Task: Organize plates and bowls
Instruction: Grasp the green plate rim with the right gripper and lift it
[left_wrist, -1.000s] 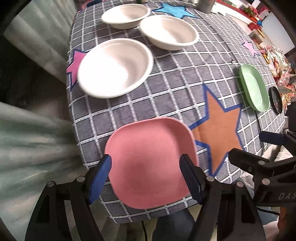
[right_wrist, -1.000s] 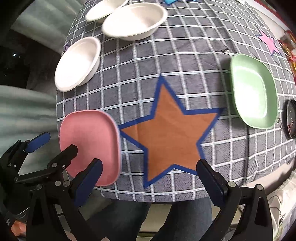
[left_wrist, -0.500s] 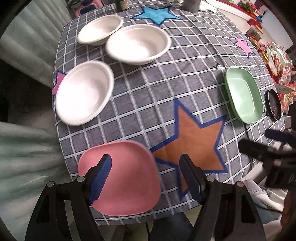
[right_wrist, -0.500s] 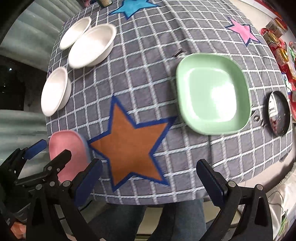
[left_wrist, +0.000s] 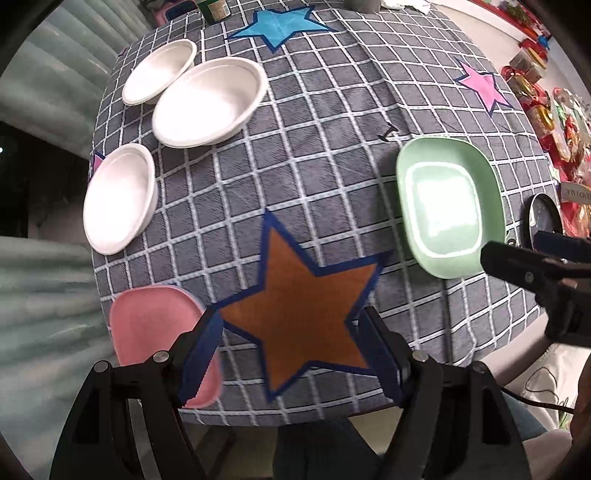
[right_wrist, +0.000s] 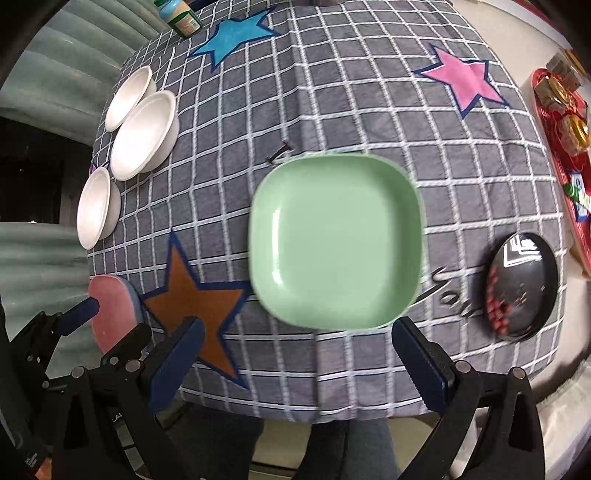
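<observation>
A green square plate lies on the checked tablecloth, right in front of my open, empty right gripper; it also shows in the left wrist view. A pink square plate sits at the near left edge, partly behind the left finger of my open, empty left gripper, which hovers over the brown star. Three white bowls stand along the left side. The pink plate shows at the left in the right wrist view.
A black round dish with red bits sits right of the green plate. A red tray of packets lies beyond the table's right edge. A jar stands at the far side. The table's front edge is just below both grippers.
Both grippers have swung to the right. The left one has left the pink plate and now faces the brown star; the right one now faces the green plate. Both stay open.
</observation>
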